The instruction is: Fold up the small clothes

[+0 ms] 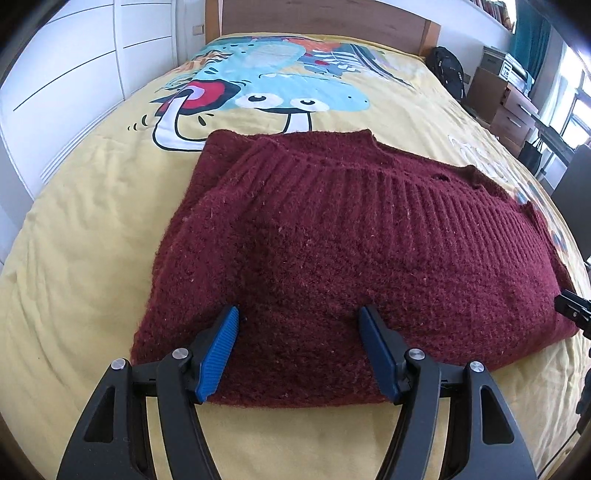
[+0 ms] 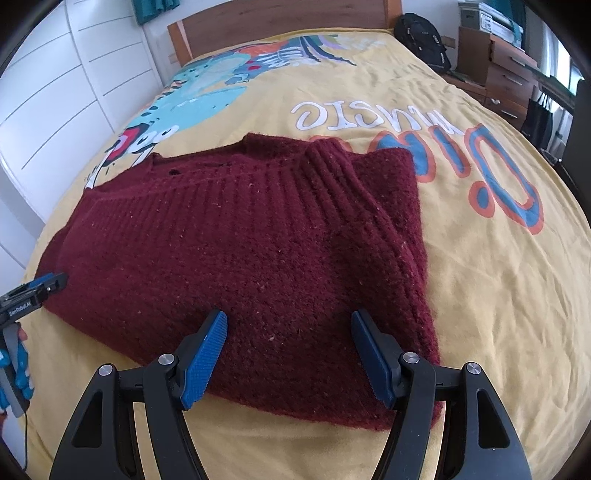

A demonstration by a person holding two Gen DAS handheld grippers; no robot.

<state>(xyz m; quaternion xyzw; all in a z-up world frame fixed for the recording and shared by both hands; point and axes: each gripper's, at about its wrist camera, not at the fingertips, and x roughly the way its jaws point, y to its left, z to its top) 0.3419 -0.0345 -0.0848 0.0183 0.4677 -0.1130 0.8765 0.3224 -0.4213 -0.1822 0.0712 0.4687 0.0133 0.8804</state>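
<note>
A dark red knitted sweater (image 1: pixel 332 236) lies folded on the yellow bed cover, ribbed band toward the headboard; it also shows in the right wrist view (image 2: pixel 240 251). My left gripper (image 1: pixel 299 314) is open, its blue pads over the sweater's near edge on the left part, holding nothing. My right gripper (image 2: pixel 288 317) is open over the near edge on the right part, holding nothing. The right gripper's tip (image 1: pixel 572 308) shows at the sweater's right corner in the left wrist view. The left gripper (image 2: pixel 40 290) shows at the sweater's left corner in the right wrist view.
The yellow bed cover (image 1: pixel 92 240) with a cartoon print fills the bed. A wooden headboard (image 1: pixel 325 16) stands at the far end. White wardrobe doors (image 1: pixel 66 74) run along the left. A black backpack (image 2: pixel 421 37) and wooden drawers (image 2: pixel 509 70) stand at the right.
</note>
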